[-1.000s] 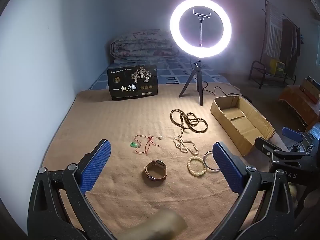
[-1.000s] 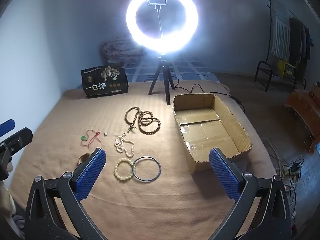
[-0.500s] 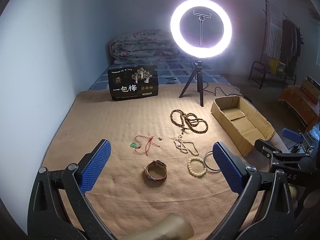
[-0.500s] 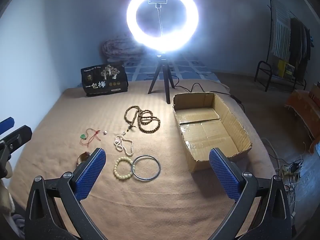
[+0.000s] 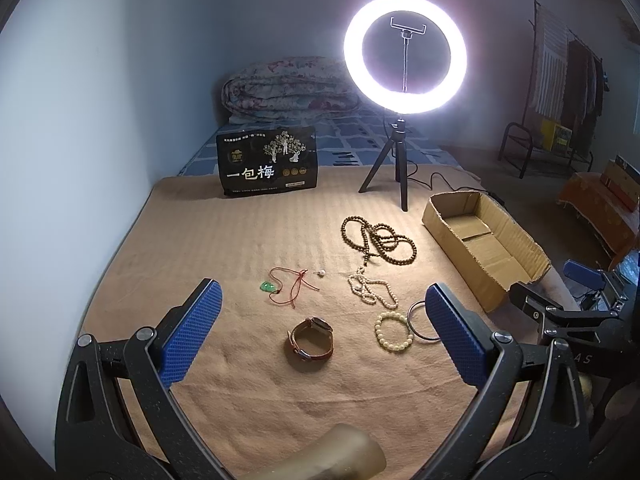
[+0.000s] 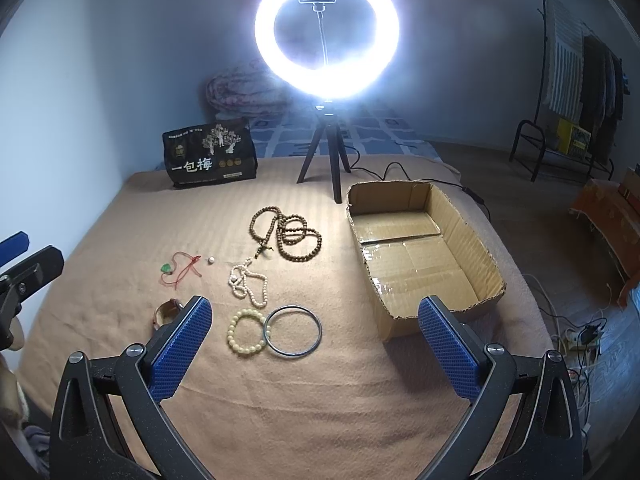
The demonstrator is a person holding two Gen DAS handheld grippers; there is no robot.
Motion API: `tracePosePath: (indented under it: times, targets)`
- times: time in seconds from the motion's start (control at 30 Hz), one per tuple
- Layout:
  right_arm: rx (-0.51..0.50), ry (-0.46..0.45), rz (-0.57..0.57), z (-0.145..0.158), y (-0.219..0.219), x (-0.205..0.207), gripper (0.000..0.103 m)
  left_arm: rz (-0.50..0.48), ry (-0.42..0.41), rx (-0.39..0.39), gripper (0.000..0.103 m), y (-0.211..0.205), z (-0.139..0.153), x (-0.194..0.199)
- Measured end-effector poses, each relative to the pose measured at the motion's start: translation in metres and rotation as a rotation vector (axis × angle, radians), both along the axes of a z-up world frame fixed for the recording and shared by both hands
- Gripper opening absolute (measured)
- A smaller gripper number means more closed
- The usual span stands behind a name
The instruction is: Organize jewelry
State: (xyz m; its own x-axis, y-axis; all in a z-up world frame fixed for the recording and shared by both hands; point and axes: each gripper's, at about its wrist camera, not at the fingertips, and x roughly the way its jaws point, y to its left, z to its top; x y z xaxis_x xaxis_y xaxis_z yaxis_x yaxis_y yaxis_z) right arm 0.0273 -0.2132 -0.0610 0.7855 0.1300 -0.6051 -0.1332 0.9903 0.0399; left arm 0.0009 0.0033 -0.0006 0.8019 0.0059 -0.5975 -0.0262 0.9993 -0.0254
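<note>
Jewelry lies spread on a tan blanket [image 5: 208, 240]: a brown-strap watch [image 5: 311, 339], a cream bead bracelet [image 6: 245, 332], a metal bangle [image 6: 293, 331], a white bead necklace [image 6: 247, 281], a long brown bead strand [image 6: 287, 235] and a red cord with a green pendant [image 5: 286, 285]. An open cardboard box [image 6: 424, 256] sits to their right with nothing inside. My left gripper [image 5: 326, 330] hovers open over the watch. My right gripper [image 6: 316, 344] is open above the bangle and the cream bracelet. Neither holds anything.
A lit ring light on a tripod [image 6: 326, 152] stands behind the jewelry, its cable trailing right. A black printed bag [image 5: 267, 162] stands at the back left, a folded quilt [image 5: 288, 90] behind it. A wall runs along the left; a clothes rack [image 6: 576, 80] stands far right.
Both views have hardly shifted. The jewelry lies as before and both grippers stay open.
</note>
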Motion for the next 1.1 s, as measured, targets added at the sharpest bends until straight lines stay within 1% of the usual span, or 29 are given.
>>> tracePosePath:
  times: [1.1]
  targets:
    - [-0.004,0.022,0.009,-0.0034,0.0012,0.0003,0.102,0.003,0.005,0.008,0.103,-0.0006,-0.0044,-0.0016]
